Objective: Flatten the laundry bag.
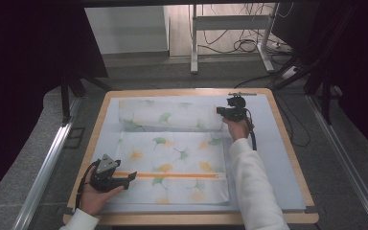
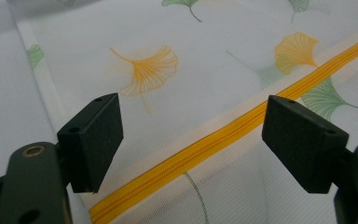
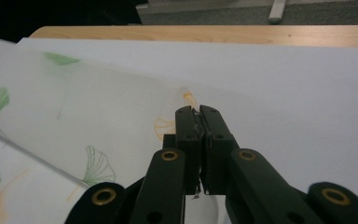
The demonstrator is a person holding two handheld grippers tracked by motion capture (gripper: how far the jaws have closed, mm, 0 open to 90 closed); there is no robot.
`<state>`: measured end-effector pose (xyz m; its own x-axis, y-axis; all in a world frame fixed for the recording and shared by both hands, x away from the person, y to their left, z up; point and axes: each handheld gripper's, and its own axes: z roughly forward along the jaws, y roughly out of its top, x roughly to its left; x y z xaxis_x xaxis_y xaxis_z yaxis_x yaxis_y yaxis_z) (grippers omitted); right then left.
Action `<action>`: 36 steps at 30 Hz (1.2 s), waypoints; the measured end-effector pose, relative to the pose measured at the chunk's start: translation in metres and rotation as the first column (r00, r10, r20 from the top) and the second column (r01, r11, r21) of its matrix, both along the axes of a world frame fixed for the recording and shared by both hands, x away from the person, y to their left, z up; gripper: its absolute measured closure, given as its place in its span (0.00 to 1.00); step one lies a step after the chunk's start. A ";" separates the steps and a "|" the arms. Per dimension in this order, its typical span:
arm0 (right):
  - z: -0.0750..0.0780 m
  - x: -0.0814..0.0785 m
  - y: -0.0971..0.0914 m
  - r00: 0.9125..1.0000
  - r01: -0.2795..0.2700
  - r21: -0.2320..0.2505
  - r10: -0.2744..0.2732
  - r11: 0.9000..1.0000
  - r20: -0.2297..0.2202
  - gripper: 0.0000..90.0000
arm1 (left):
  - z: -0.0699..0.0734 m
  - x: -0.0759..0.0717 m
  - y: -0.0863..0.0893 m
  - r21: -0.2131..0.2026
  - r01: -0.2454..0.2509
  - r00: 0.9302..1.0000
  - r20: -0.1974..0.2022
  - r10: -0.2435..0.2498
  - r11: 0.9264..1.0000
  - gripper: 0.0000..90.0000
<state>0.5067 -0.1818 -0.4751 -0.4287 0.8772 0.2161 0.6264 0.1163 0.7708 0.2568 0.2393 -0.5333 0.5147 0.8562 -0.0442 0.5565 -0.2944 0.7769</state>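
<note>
Left tongs [image 2: 191,140] gape over yellow zipper [image 2: 223,135] | mesh laundry bag [image 1: 172,153] flat on counter [image 1: 287,143], far edge folded | right tongs [image 3: 200,116] clamped on fold corner | folding underway; next likely: left grips near edge.

Soft even light, dark surroundings

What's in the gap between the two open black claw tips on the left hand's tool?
In the left gripper view, the left claw stands open over the leaf-print mesh bag. The orange zipper runs slantwise across the gap, with nothing pinched.
</note>
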 end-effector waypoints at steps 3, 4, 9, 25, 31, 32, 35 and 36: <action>0.001 0.006 -0.005 1.000 0.022 0.017 -0.023 1.000 0.008 0.96 | 0.000 0.000 0.000 -0.001 0.001 1.000 0.000 -0.001 1.000 0.22; 0.000 0.008 -0.006 1.000 0.029 0.016 -0.029 0.999 0.008 0.96 | 0.000 0.000 0.000 -0.001 0.001 1.000 0.000 -0.001 1.000 0.22; -0.004 0.018 -0.010 0.999 0.047 -0.016 -0.046 0.999 0.016 0.83 | 0.000 0.000 0.001 0.000 0.001 1.000 0.001 -0.001 1.000 0.22; 0.017 -0.028 0.006 0.980 -0.184 -0.006 0.184 0.983 0.073 0.90 | 0.001 -0.001 -0.003 0.006 0.011 1.000 0.003 -0.011 1.000 0.22; 0.000 -0.045 0.037 0.940 -0.342 -0.095 0.341 0.935 -0.031 0.99 | 0.000 0.000 -0.004 0.008 0.010 1.000 0.001 -0.010 1.000 0.22; -0.004 -0.044 0.042 0.935 -0.354 -0.107 0.351 0.929 -0.046 0.99 | 0.000 0.000 -0.004 0.009 0.010 1.000 0.003 -0.010 1.000 0.22; -0.014 -0.038 0.049 0.940 -0.340 -0.135 0.335 0.930 -0.060 0.99 | 0.002 -0.003 -0.003 0.007 0.009 1.000 0.019 -0.009 1.000 0.23; -0.016 -0.035 0.049 0.942 -0.336 -0.135 0.330 0.932 -0.064 0.99 | 0.003 -0.004 -0.004 0.007 0.009 1.000 0.024 -0.009 1.000 0.23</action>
<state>0.4712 -0.1325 -0.4912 -0.6953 0.7082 0.1226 0.5626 0.4301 0.7060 0.2531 0.2358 -0.5306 0.5229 0.8520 -0.0259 0.5353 -0.3047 0.7878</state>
